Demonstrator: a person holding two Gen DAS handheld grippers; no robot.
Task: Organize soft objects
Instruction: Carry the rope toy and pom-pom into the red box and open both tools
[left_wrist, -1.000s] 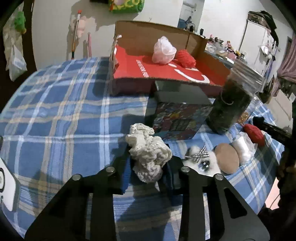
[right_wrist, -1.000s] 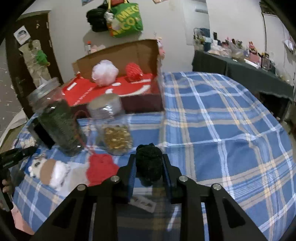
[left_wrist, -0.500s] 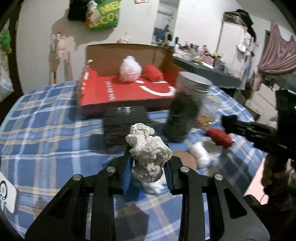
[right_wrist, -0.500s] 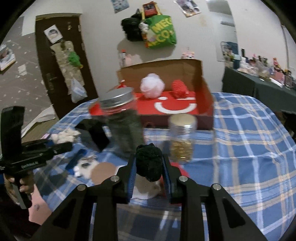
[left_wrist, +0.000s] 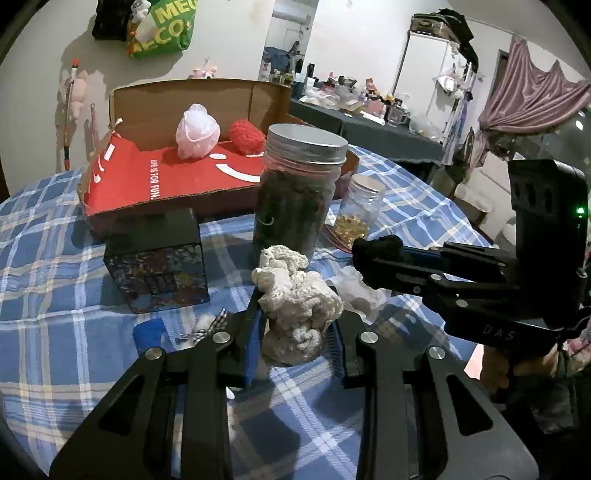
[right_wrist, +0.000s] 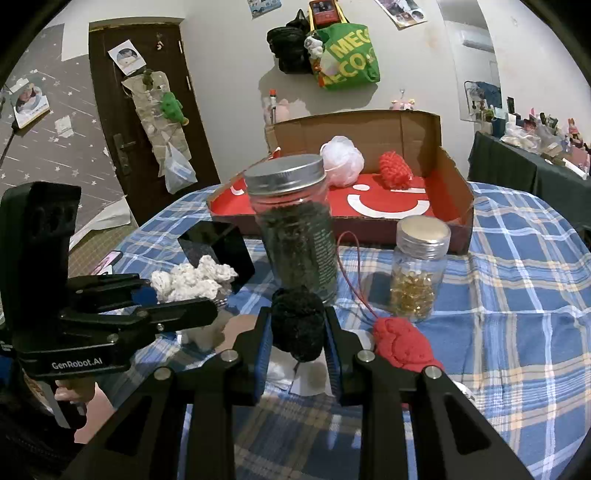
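Note:
My left gripper (left_wrist: 295, 332) is shut on a white knitted lump (left_wrist: 295, 310) held above the table; the lump also shows in the right wrist view (right_wrist: 192, 278). My right gripper (right_wrist: 297, 339) is shut on a black yarn ball (right_wrist: 297, 325), seen from the left at the right gripper's tip (left_wrist: 376, 254). A red-lined cardboard box (right_wrist: 454, 199) at the back holds a pink mesh pouf (right_wrist: 341, 160) and a red knitted ball (right_wrist: 395, 171). Another red knitted piece (right_wrist: 400, 341) lies on the cloth by my right gripper.
A tall dark-filled jar (right_wrist: 295, 229) and a small jar of yellow capsules (right_wrist: 417, 269) stand in front of the box. A black cube (left_wrist: 159, 258) sits left of them. White soft items (left_wrist: 358, 291) and a small plush (left_wrist: 207, 325) lie on the blue plaid tablecloth (right_wrist: 517, 295).
Both grippers have risen and swung toward each other while still holding their items. The jars and the box now look closer in both views.

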